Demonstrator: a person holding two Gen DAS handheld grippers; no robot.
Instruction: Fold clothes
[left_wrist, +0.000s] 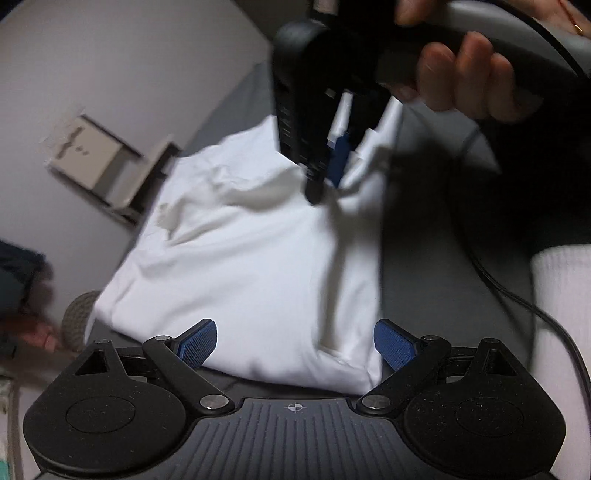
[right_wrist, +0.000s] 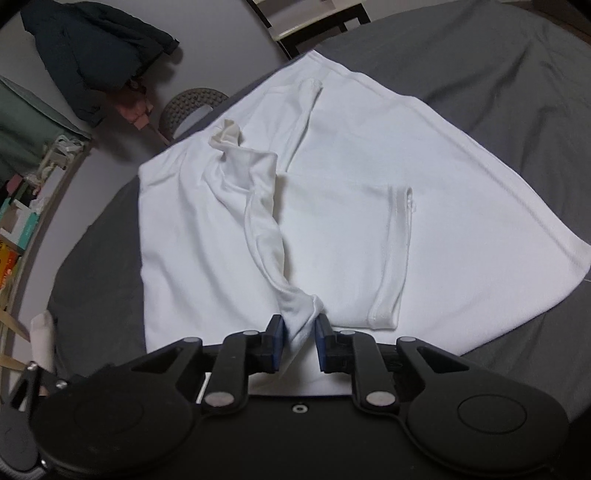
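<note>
A white shirt (right_wrist: 351, 177) lies spread on a grey bed sheet (right_wrist: 498, 74), with one short sleeve (right_wrist: 397, 258) folded onto its body. A twisted strip of its fabric (right_wrist: 262, 229) runs down into my right gripper (right_wrist: 300, 341), which is shut on that bunch near the shirt's front edge. In the left wrist view the same shirt (left_wrist: 240, 266) fills the middle. My left gripper (left_wrist: 295, 343) hovers open over its near edge, holding nothing. The right gripper (left_wrist: 338, 162), held by a hand (left_wrist: 465, 85), pinches cloth at the shirt's far side.
A dark jacket (right_wrist: 99, 55) hangs at the upper left, with a round grey stool (right_wrist: 192, 105) beside the bed. A cluttered shelf (right_wrist: 22, 221) stands at the left. A black cable (left_wrist: 517, 299) crosses the sheet near a leg in a white sock (left_wrist: 561, 332).
</note>
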